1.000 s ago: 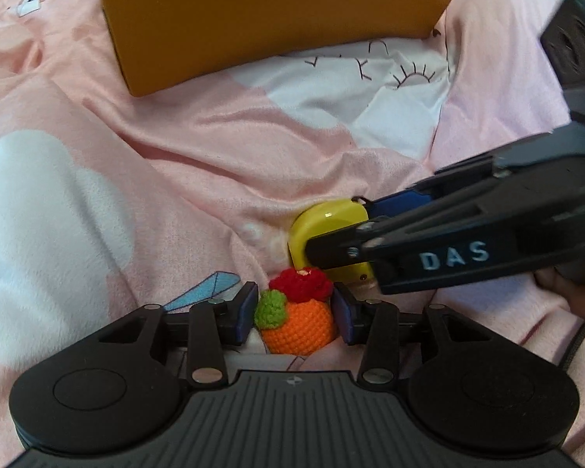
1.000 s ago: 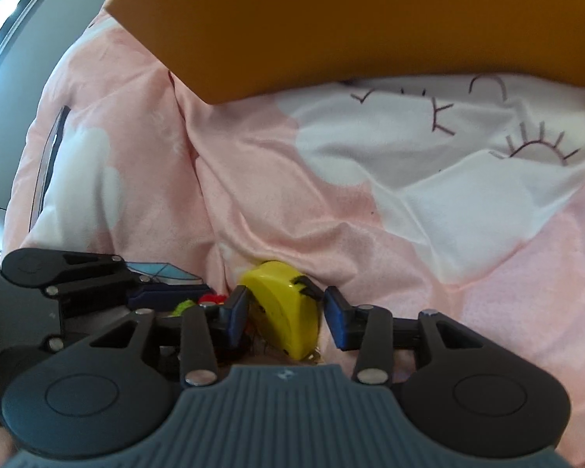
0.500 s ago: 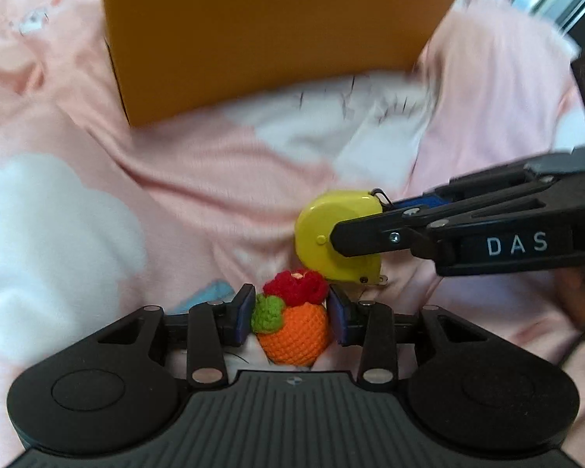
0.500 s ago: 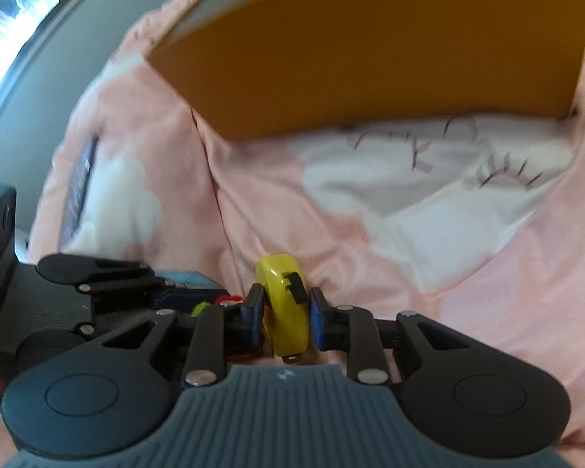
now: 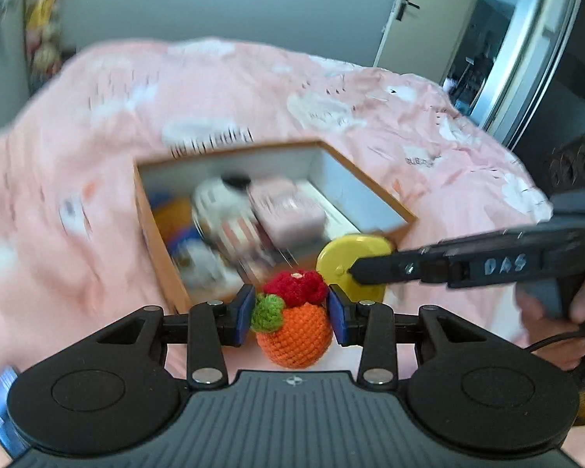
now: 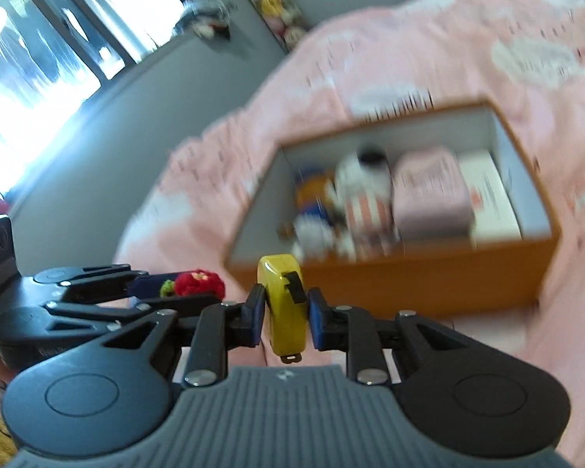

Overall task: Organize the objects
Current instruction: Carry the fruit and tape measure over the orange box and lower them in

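- Bed (image 5: pixel 97 179), pink cloud-print cover: carries everything; rumpled and soft, so the box may sit unevenly. No loose items show on the visible cover, though much of it is blurred.
- Orange box (image 5: pixel 158 241), open top, on the bed ahead of both tools. Already fairly full: a pink box (image 6: pixel 429 195), a flat white box (image 6: pixel 491 199) by the right wall, a striped white item and something orange and blue at the left, too blurred to name. Sorting looks mostly done; the two held items look like the last.
- Open room: floor space inside is tight. I see no clear gap; the near strip behind the near wall is hidden in the right wrist view. The near rim is the edge both loads must clear.
- Left tool (image 5: pixel 290 314): clamped on the crochet orange (image 5: pixel 294 331), held in the air just short of the box's near corner.
- Right tool (image 6: pixel 282 312): closed on the yellow tape measure (image 6: pixel 282 304), gripped edge-on, near the near wall.
- The tools sit close side by side; entering together risks a clash, so one at a time seems safer.
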